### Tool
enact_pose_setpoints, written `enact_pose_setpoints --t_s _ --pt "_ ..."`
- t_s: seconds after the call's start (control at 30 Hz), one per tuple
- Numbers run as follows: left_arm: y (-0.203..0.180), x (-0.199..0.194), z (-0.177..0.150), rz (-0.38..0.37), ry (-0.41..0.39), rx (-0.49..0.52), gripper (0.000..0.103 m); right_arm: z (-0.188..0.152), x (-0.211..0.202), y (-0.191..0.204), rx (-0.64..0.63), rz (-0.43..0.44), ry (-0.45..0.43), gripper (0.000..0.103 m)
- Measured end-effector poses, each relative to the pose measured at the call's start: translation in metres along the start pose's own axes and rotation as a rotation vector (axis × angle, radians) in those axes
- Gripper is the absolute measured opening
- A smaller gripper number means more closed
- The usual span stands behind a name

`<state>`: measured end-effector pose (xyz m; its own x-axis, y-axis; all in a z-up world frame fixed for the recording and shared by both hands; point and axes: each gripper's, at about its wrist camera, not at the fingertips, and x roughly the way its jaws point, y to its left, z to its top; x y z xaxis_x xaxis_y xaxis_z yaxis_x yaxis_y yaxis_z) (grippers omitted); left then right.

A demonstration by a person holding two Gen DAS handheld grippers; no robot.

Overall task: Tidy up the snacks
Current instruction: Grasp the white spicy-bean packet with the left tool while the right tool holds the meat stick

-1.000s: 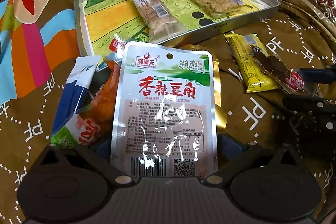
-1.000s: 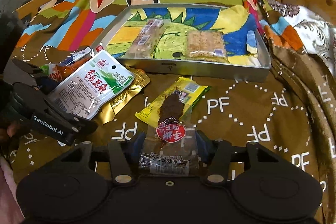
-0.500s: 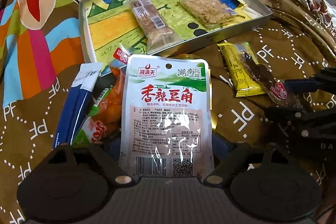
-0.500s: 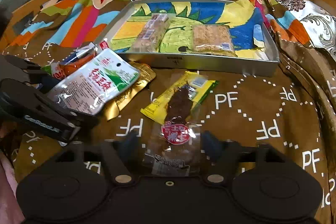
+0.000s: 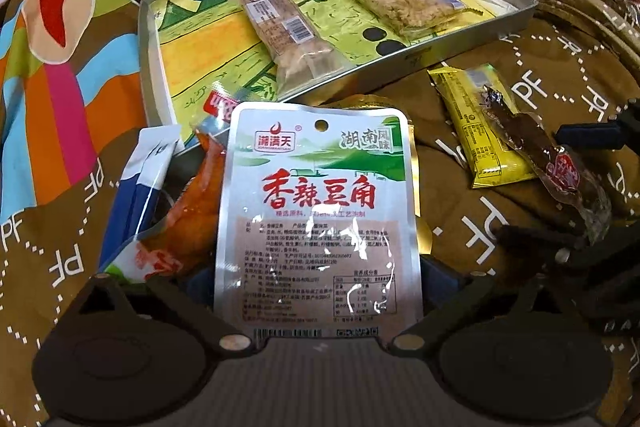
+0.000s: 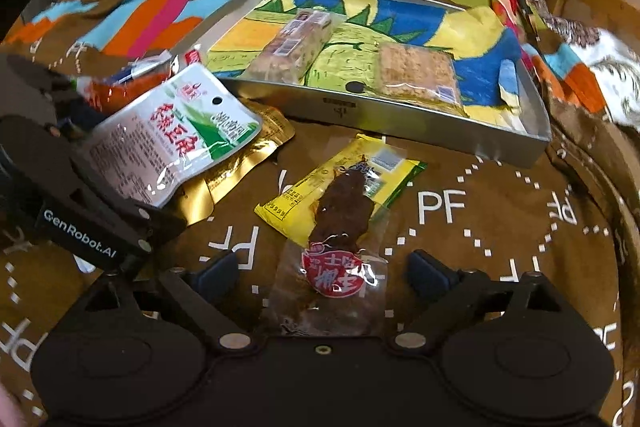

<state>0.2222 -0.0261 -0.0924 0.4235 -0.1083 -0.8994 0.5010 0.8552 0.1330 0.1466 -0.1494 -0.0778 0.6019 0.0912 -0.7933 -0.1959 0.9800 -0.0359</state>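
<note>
I take the metal tray [image 6: 400, 115] as my landmark; it sits on the bedspread [image 6: 500, 227] and already holds two clear-wrapped bars, so I judge it to be where the loose snacks belong.

My left gripper [image 5: 318, 279] has its jaws pinching the bottom edge of the silver bean pouch [image 5: 320, 211]. Held by that edge, the pouch hangs out ahead of the jaws and points at the tray's near wall, above a gold packet [image 6: 240, 167] and an orange pack [image 5: 196, 211] that lie just short of the tray's near left corner. A blue-and-white sachet [image 5: 140, 183] lies beside them.

My right gripper [image 6: 320, 273] has its jaws spread wide, one blue pad on each side of the clear meat-snack packet [image 6: 336, 247]. The packet lies flat on the bedspread, well short of the tray's near wall, its far end overlapping a yellow packet [image 6: 344, 183]. Nothing is clamped here; I judge this hand is lined up for a grasp.

Because the meat packet overlaps the yellow one, I expect that closing near its tail would lift it alone.
</note>
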Motion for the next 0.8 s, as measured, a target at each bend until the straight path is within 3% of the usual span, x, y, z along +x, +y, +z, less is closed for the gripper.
enact_pose_setpoints --t_s 0.33,0.6,0.8 --pt "0.002 -0.012 -0.006 -0.014 -0.030 -0.018 0.088 -0.002 -0.010 -0.002 0.019 -0.005 -0.025 0.056" --pt "0.008 -0.032 -0.011 -0.053 -0.076 -0.051 0.063 -0.006 -0.021 0.004 -0.028 -0.030 -0.053 0.051" --pt "0.015 -0.042 -0.017 -0.085 -0.104 -0.101 0.062 -0.011 -0.030 0.015 -0.099 -0.062 -0.096 0.051"
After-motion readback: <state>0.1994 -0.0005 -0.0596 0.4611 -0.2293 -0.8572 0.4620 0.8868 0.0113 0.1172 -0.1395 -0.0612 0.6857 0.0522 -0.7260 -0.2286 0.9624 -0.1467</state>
